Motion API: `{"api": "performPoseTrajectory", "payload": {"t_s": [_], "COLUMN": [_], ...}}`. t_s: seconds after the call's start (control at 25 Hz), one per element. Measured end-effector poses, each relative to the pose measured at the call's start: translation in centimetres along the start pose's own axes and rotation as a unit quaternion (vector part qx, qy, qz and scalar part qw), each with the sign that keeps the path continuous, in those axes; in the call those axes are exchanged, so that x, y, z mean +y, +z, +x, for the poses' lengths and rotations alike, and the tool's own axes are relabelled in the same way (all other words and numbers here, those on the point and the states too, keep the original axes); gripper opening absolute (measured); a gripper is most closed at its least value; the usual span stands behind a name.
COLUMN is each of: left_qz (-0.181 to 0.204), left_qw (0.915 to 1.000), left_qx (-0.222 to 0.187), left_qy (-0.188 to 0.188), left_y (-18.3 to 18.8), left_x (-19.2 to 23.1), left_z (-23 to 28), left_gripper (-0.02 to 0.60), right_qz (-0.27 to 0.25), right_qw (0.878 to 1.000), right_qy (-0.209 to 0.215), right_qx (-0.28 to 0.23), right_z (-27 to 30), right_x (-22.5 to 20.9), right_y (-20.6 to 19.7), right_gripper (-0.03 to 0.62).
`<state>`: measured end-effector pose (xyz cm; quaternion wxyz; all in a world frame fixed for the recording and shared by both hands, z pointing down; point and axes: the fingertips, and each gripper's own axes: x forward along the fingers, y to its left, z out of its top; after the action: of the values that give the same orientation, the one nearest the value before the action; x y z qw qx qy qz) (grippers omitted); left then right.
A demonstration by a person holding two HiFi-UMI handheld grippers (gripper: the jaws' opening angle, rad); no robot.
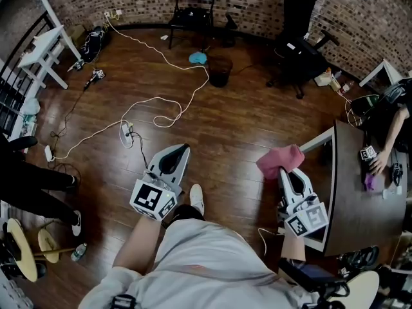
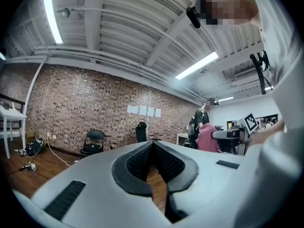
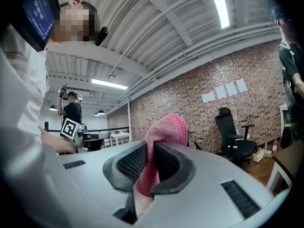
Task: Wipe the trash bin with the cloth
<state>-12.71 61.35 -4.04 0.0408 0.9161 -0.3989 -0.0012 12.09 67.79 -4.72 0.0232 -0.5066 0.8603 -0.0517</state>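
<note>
The trash bin [image 1: 220,71] is a small dark bin standing on the wooden floor far ahead, near the brick wall. My right gripper [image 1: 288,171] is shut on a pink cloth [image 1: 278,159], which bunches up past its tips. In the right gripper view the cloth [image 3: 166,129] is pinched between the black pads [image 3: 130,163] of the gripper [image 3: 151,148] and sticks out above them. My left gripper [image 1: 182,149] is held at mid-left over the floor. Its pads meet at the tip with nothing between them [image 2: 153,146]. Both grippers are well short of the bin.
A white cable [image 1: 161,108] snakes across the floor toward a power strip [image 1: 125,132]. A folding chair [image 1: 192,8] and an office chair [image 1: 299,40] stand by the wall. A dark table [image 1: 360,185] is at right with a person [image 1: 393,127] beside it. White furniture [image 1: 45,50] stands far left.
</note>
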Motion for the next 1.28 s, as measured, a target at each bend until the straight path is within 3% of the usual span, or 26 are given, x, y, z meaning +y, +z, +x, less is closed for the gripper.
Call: {"api": "performPoseTrajectory", "payload": {"t_s": [0.24, 0.44, 0.84, 1.28], "left_qz": [-0.003, 0.042, 0.015, 0.026], "left_qw": [1.0, 0.9991, 0.9998, 0.999], "left_qx": [0.0, 0.003, 0.01, 0.009], "left_qy": [-0.001, -0.011, -0.003, 0.034], "left_y": [1.3, 1.5, 0.4, 2.0], "left_x": [8.2, 12.6, 18.0, 22.6], "left_z": [3.9, 7.3, 11.6, 25.8], "left_gripper": [0.009, 0.009, 0.009, 0.009], "right_qz": [-0.02, -0.028, -0.004, -0.009], "right_qw": [1.0, 0.999, 1.0, 0.999], "right_qy": [0.005, 0.009, 0.01, 0.053], "right_qx": [-0.002, -0.014, 0.006, -0.006], "right_z": [10.0, 16.3, 22.6, 32.3], "right_x": [-0.9, -1.9, -5.8, -18.6], "right_y": [2.5, 3.1, 0.9, 2.4], "right_gripper": [0.037, 0.037, 0.037, 0.037]}}
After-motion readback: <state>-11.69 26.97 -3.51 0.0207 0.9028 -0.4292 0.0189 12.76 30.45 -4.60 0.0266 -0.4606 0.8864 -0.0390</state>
